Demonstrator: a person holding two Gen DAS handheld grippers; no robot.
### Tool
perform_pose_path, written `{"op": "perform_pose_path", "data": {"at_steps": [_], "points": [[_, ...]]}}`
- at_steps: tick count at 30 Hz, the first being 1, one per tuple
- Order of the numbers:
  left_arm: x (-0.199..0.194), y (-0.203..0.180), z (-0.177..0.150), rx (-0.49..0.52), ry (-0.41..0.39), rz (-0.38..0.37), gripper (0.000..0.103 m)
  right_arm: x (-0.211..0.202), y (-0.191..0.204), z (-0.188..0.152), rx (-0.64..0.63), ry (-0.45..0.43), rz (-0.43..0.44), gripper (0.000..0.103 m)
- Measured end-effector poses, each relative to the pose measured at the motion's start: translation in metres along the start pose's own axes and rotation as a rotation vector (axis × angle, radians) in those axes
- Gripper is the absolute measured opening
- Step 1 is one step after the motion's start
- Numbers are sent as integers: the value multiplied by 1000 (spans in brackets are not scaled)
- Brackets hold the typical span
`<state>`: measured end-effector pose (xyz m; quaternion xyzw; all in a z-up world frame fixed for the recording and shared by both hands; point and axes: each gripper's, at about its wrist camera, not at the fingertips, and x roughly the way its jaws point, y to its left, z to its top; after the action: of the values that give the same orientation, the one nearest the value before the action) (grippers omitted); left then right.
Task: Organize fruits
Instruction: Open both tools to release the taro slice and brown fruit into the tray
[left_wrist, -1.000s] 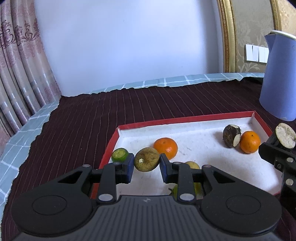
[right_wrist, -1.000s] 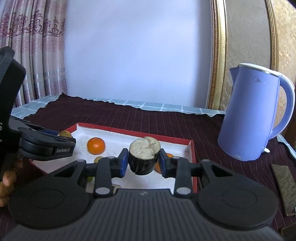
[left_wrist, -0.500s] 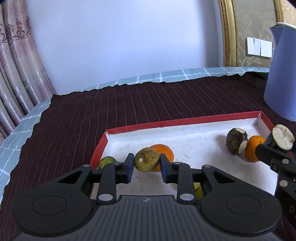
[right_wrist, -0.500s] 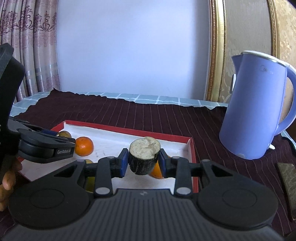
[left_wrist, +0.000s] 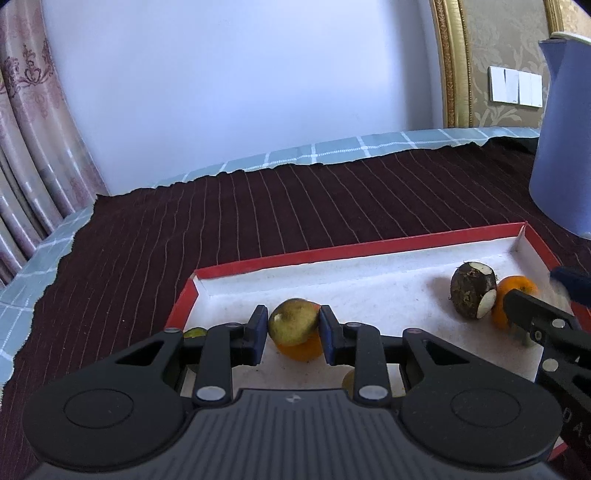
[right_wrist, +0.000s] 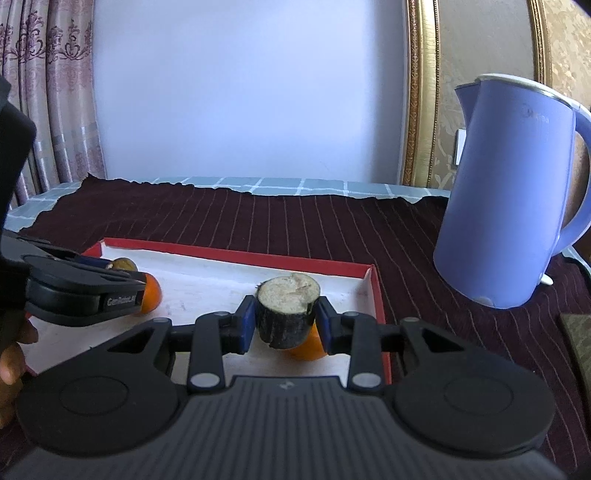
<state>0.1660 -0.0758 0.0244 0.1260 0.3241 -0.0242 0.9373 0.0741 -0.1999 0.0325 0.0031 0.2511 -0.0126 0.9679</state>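
Fruit lies in a shallow red-rimmed tray (left_wrist: 369, 246) with a white floor, set on a dark striped cloth (left_wrist: 258, 206) over the counter. The left tongs (left_wrist: 293, 328) are clamped on a yellow-green fruit (left_wrist: 291, 320), held just above an orange (left_wrist: 301, 350) near the tray's left end. A green fruit (left_wrist: 195, 332) peeks out by the tray's near-left corner, mostly hidden behind the tongs.

The right tongs (right_wrist: 285, 320) have a dark-skinned taro chunk (right_wrist: 286, 312) between their blue pads, pale cut face upward; the jaws are easing apart, though the pads look to be still against its sides. It hangs over the tray's right end, with a second orange (right_wrist: 308, 345) right behind and below it. From the left wrist view, another taro piece (left_wrist: 472, 295) rests touching that orange toward the tray's far-right corner.

A lavender kettle (right_wrist: 509, 192) stands on the cloth off the tray's right side, toward the counter's right edge. Fingers (right_wrist: 11, 362) show at the left border of the right wrist view.
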Motion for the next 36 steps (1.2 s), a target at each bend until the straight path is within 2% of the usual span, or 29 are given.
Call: {"op": "perform_pose_path", "data": {"at_steps": [2,8,11,13,14,17,21,25,30,32,36], "points": [[0,0,0,-4,5,-6,29,-2,1,0,-4,-6,-6,39],[2,-1,-2,2,18,3,32,-3,1,-1,-3,-8,-4,40],[1,-1,-3,3,13,11,46,-3,0,-1,-4,-12,-9,46],[-2,0,-3,3,0,23,63,-3,-1,-1,-2,-13,-7,46],[-3,0,-3,3,-8,30,65,-3,-1,-1,-1,-13,-6,46],[-6,2,-3,4,-12,37,66,-4,0,-1,1,-18,-10,52],[-10,5,-5,-9,-3,26,66,-7,-1,-2,3,-22,-8,54],[-13,7,-10,-16,5,24,66,-11,1,-4,-2,-33,-13,64],[-19,11,-17,-24,11,22,66,-14,3,-6,0,-32,-8,66],[-23,12,-22,-22,14,19,66,-17,4,-8,-1,-38,-8,72],[-30,16,-33,-28,20,8,66,-25,6,-12,1,-48,-3,77]]}}
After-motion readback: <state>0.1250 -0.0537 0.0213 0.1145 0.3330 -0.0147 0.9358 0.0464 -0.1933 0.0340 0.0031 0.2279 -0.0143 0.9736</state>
